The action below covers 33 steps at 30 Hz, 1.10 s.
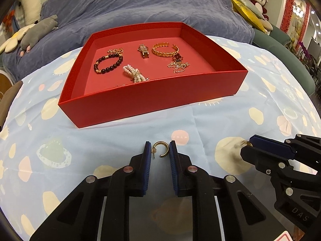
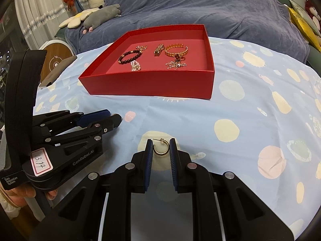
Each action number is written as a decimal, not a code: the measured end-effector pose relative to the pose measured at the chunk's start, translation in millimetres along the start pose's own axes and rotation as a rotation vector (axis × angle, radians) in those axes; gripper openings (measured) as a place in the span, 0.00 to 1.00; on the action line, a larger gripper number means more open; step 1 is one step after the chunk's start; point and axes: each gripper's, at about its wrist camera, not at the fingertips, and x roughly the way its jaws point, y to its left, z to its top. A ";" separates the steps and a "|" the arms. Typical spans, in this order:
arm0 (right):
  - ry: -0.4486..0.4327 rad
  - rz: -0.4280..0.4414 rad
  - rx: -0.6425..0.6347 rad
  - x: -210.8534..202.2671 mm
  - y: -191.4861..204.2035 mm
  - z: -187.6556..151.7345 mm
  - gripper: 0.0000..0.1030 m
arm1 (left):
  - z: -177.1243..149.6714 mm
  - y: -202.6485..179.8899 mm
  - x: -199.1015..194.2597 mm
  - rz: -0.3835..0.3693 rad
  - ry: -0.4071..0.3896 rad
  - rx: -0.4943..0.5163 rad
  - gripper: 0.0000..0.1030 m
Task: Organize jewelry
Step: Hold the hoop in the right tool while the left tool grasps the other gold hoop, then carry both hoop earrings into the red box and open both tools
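Observation:
A gold hoop earring [image 1: 161, 149] sits between the blue pads of my left gripper [image 1: 160, 147], which is shut on it just above the spotted blue cloth. A second gold hoop earring [image 2: 161, 148] is pinched in my right gripper [image 2: 161, 145], also low over the cloth. Each gripper shows in the other's view, the right gripper [image 1: 247, 146] on the right and the left gripper [image 2: 115, 118] on the left. Beyond them stands an open red box [image 1: 152, 97] [image 2: 148, 84] holding a dark bead bracelet [image 1: 108, 63], a pearl bracelet [image 1: 134, 73], a watch [image 1: 143, 51], a gold bangle [image 1: 165, 50] and a flower-pendant chain [image 1: 178, 64].
The table is draped in a pale blue spotted cloth [image 2: 250, 110]. A dark flat object [image 2: 58, 70] lies at its left edge. Behind is a sofa under a blue blanket [image 1: 150, 4] with plush toys [image 1: 38, 30]. A person's hand [image 2: 20, 194] holds the left gripper.

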 end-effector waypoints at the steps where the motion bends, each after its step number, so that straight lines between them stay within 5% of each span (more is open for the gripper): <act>1: -0.001 0.001 0.000 -0.2 -0.2 0.2 0.16 | 0.2 0.5 0.1 -0.002 0.000 0.000 0.15; 13: -0.041 0.019 0.008 -12.4 3.4 14.6 0.16 | 9.3 5.0 -18.4 -0.015 -0.041 -0.033 0.15; 25: -0.147 0.024 0.002 -27.7 6.1 88.7 0.16 | 78.4 41.8 -63.1 -0.027 -0.216 -0.146 0.15; 33: -0.134 0.031 0.072 3.8 -13.5 128.5 0.16 | 106.2 61.7 -35.3 -0.013 -0.187 -0.204 0.15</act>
